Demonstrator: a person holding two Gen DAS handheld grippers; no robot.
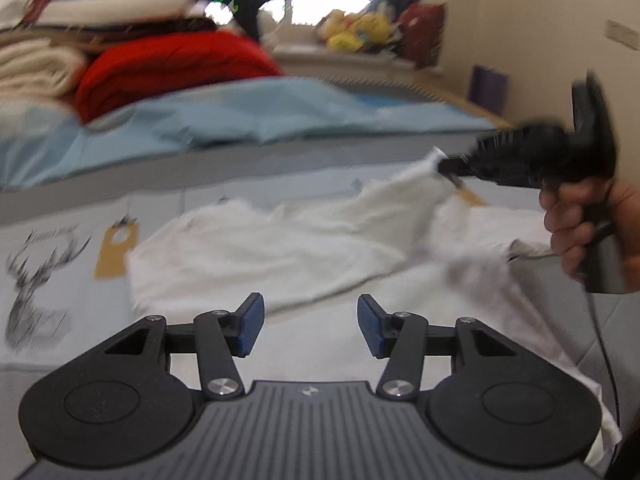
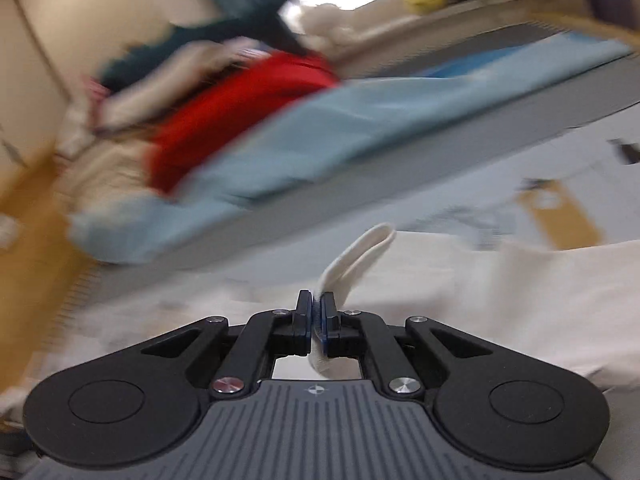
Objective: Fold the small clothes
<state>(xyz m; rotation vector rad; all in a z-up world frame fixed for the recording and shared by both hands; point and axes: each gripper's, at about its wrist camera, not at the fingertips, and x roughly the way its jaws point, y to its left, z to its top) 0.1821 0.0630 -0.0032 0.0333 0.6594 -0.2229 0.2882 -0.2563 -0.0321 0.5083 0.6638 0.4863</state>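
A small white garment (image 1: 280,248) lies spread and crumpled on the pale bed sheet. My left gripper (image 1: 310,326) is open and empty, hovering just above the garment's near edge. The right gripper shows in the left wrist view (image 1: 444,168) at the far right, held by a hand, lifting a corner of the garment. In the right wrist view my right gripper (image 2: 316,316) is shut on a white edge strip of the garment (image 2: 360,252), which loops up past the pads. The rest of the garment (image 2: 500,300) lies below to the right.
A light blue cloth (image 1: 240,120) lies across the bed behind the garment. A red folded item (image 1: 172,68) and a stack of beige and dark clothes (image 1: 60,32) sit at the back left. The sheet has a deer print (image 1: 36,280) and tan patches (image 1: 116,248).
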